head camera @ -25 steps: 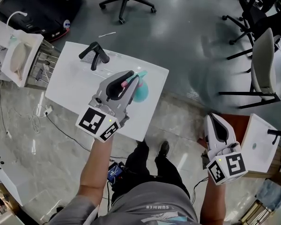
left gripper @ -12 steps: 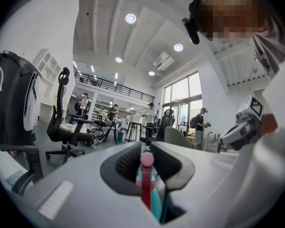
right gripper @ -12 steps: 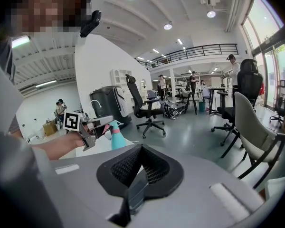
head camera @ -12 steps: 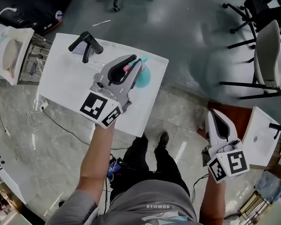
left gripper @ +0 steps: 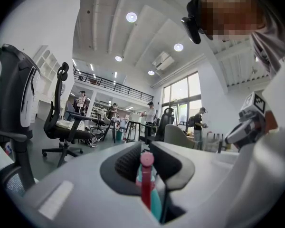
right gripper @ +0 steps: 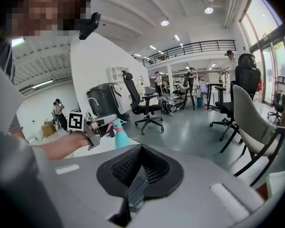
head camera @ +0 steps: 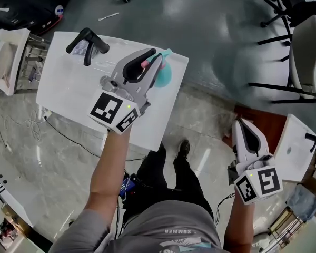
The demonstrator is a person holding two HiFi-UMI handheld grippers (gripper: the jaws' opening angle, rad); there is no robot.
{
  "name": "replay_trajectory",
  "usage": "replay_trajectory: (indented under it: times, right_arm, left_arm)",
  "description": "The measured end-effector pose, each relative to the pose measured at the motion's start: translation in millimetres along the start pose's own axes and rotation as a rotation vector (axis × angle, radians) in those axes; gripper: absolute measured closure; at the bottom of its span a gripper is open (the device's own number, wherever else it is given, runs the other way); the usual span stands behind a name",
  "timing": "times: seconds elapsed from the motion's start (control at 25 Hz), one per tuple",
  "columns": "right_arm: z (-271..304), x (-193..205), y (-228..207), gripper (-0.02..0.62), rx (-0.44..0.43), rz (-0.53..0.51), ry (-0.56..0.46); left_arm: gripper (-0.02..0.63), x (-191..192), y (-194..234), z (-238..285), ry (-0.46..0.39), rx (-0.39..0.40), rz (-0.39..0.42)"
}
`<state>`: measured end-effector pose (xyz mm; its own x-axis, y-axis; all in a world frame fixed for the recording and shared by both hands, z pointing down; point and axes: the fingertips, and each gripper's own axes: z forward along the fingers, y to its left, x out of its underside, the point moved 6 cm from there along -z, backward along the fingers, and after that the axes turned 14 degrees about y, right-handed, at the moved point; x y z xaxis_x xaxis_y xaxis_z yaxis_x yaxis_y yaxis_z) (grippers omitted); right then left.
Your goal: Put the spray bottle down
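Note:
A teal spray bottle (head camera: 163,74) with a pink trigger hangs over the far right part of the white table (head camera: 68,91). My left gripper (head camera: 154,58) is shut on its neck. In the left gripper view the pink top and teal body (left gripper: 154,201) sit between the dark pads, with the gripper (left gripper: 149,161) pointing level. I cannot tell whether the bottle's base touches the table. My right gripper (head camera: 243,126) hangs off to the right over the floor, away from the table. In its own view the right gripper (right gripper: 140,159) is shut with nothing in it, and the bottle (right gripper: 120,137) shows far off.
A black two-handled tool (head camera: 86,42) lies at the table's far left. A white basin unit (head camera: 9,57) stands left of the table. A small white stand (head camera: 294,147) is close by my right gripper. Office chairs (head camera: 304,49) stand on the grey floor beyond.
My left gripper has sunk toward the table with the bottle still in it. The right gripper has dropped a little beside the white stand.

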<state>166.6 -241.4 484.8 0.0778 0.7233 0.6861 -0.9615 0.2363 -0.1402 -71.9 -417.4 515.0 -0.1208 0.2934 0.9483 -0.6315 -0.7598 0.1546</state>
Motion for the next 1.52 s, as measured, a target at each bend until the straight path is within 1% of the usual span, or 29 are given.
replay_trajectory:
  times: [0.68, 0.92, 1.2, 1.4, 1.52]
  right_arm:
    - [21.4, 14.6, -15.7, 0.595, 0.017, 0.028, 0.045]
    - [26.4, 19.2, -12.4, 0.595, 0.015, 0.027, 0.054]
    - [26.1, 21.7, -5.5, 0.595, 0.010, 0.022, 0.055]
    - [21.4, 24.1, -1.7, 0.595, 0.009, 0.017, 0.053]
    - [17.7, 25.3, -0.3, 0.594, 0.009, 0.016, 0.051]
  left_arm:
    - [0.551, 21.9, 7.0, 42.3, -0.033, 0.026, 0.017]
    - [0.551, 28.3, 6.9, 42.4, -0.076, 0.034, 0.062]
    - [0.549, 39.0, 1.6, 37.9, -0.085, 0.040, 0.117]
    - [0.546, 43.8, 1.2, 32.5, -0.102, 0.035, 0.117]
    - [0.543, 44.2, 1.1, 30.6, -0.093, 0.036, 0.118]
